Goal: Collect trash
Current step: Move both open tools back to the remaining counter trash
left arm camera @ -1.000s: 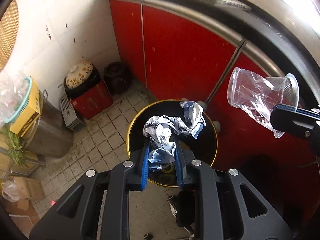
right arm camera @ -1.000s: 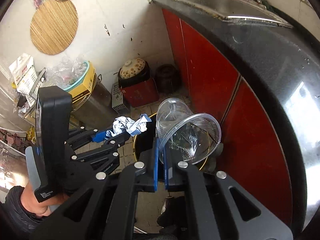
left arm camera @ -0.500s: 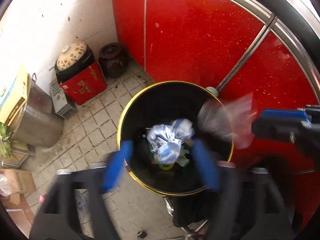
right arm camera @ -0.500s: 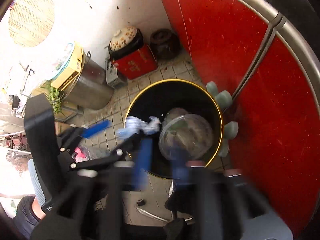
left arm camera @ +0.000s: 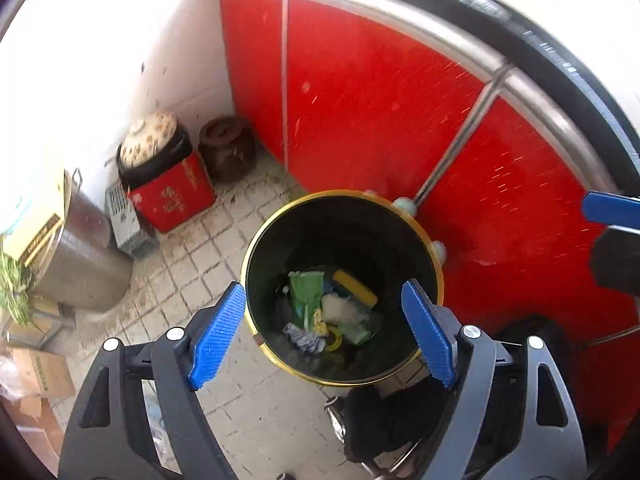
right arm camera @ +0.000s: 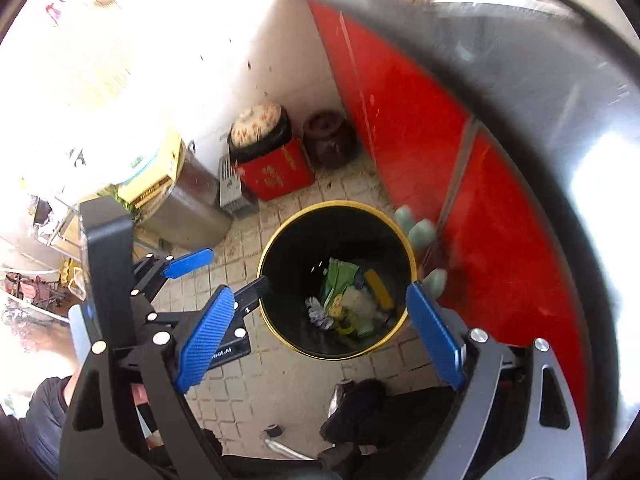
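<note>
A black trash bin with a gold rim [left arm camera: 256, 256] [right arm camera: 280, 232] stands on the tiled floor by the red cabinet. Inside lie the crumpled blue-white paper [left arm camera: 305, 340] [right arm camera: 318, 312], the clear plastic cup [left arm camera: 346, 310] [right arm camera: 362, 300], green wrappers and a yellow item. My left gripper [left arm camera: 324, 328] is open and empty above the bin; it also shows in the right wrist view [right arm camera: 224, 274]. My right gripper [right arm camera: 320, 332] is open and empty above the bin; one of its blue fingers [left arm camera: 612, 208] shows at the left wrist view's right edge.
A red box with a patterned-lid pot [left arm camera: 168, 184] and a brown jar [left arm camera: 226, 152] stand in the corner. A steel drum [left arm camera: 76, 256] with a yellow box stands at left. Red cabinet doors [left arm camera: 380, 112] under a dark countertop stand behind the bin. Cardboard boxes [left arm camera: 40, 368] lie at lower left.
Both grippers opened over the bin. The crumpled paper fell from the left gripper and the plastic cup from the right; both now lie inside the bin.
</note>
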A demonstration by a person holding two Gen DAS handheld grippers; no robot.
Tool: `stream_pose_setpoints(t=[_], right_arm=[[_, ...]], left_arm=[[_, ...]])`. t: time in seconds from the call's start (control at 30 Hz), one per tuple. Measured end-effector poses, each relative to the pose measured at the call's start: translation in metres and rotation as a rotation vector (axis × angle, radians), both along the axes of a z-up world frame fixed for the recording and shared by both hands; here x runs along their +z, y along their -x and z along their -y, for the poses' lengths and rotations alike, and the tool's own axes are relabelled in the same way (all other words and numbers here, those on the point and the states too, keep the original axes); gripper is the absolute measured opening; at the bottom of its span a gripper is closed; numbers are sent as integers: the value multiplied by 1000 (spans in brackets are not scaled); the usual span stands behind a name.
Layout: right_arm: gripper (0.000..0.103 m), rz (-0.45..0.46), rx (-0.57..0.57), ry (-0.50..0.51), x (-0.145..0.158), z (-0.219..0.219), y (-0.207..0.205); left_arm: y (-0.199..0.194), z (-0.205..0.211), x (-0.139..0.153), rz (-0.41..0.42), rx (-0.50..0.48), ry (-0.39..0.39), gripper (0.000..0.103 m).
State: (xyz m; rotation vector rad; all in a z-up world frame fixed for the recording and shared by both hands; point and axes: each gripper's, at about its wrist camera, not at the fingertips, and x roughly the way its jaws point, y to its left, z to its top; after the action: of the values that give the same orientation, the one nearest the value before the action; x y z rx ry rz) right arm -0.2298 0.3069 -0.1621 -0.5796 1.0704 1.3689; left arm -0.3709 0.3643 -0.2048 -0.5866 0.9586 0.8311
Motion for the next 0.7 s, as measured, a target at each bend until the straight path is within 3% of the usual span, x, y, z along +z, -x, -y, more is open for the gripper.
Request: stream_pose_setpoints(t=[0.2, 0.33, 0.53, 0.7], right_arm=[[85, 134, -123, -183, 83, 91, -29], [85, 226, -277, -258, 125, 174, -61], [86, 328, -581, -290, 164, 322, -113], [86, 375, -808, -278, 173, 441, -140]], left_arm=[[-39, 42, 70, 106, -132, -117, 79], [-89, 91, 116, 191, -298, -181, 82], [-176, 186, 161, 292, -588, -203, 84], [-238, 277, 179, 336, -811, -204, 84]])
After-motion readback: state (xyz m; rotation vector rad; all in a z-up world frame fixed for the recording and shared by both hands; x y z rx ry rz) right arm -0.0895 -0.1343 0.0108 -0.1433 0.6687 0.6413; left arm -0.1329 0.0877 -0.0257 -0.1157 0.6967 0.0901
